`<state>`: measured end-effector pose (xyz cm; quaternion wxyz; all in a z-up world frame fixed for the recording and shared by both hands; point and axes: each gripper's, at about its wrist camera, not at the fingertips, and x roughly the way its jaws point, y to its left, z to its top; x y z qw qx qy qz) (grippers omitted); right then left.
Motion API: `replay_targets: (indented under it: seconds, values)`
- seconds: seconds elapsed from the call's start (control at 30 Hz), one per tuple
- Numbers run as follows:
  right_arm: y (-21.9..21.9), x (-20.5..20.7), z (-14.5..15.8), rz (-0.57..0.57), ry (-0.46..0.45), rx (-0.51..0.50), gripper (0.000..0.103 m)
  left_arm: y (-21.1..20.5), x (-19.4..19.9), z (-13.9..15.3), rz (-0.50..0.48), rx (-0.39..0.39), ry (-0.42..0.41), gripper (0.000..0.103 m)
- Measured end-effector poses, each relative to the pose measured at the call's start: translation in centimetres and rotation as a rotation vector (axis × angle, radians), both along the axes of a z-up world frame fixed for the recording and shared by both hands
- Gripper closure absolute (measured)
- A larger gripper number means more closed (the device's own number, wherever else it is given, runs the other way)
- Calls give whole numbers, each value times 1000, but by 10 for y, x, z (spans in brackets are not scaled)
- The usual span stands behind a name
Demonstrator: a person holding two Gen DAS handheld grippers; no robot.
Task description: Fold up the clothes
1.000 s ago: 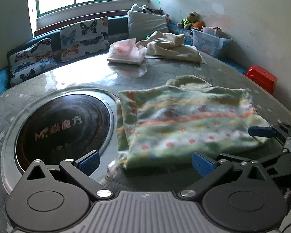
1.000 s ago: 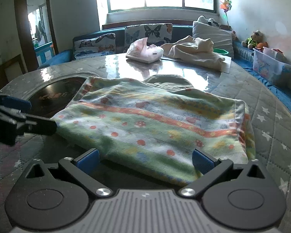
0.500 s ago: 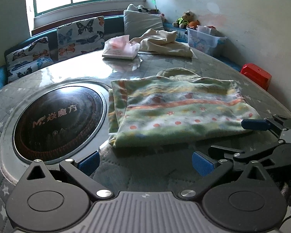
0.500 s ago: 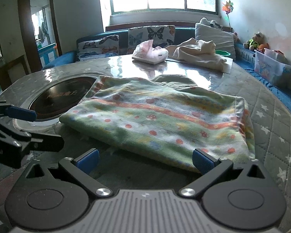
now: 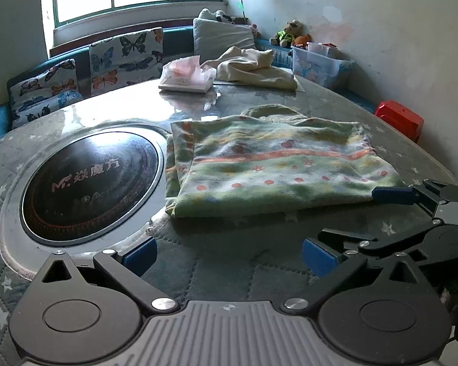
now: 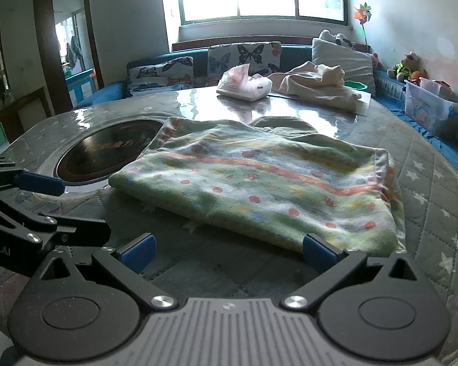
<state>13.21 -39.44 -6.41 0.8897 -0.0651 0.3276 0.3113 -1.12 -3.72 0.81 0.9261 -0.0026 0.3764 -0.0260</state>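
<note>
The round quilted table [image 5: 216, 271] bears a folded green garment [image 5: 278, 167], cream cloth [image 5: 253, 70] and tissue pack [image 5: 186, 76].

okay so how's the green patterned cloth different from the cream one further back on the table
The green cloth lies flat, folded into a neat rectangle; the cream cloth sits in a rumpled heap. The green cloth carries stripes and red dots; the cream cloth is plain. The green cloth lies close to both open grippers, the left and the right; the cream cloth lies at the far side, beside the tissue pack. Both rest on the table, held by neither gripper.
</note>
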Motion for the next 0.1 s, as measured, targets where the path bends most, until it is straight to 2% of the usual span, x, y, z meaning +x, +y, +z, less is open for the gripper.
replay_targets:
  seconds: [0.1]
  values:
    - [-1, -1, 0, -2, -3, -2, 0, 0, 0, 1, 2, 1, -3, 0]
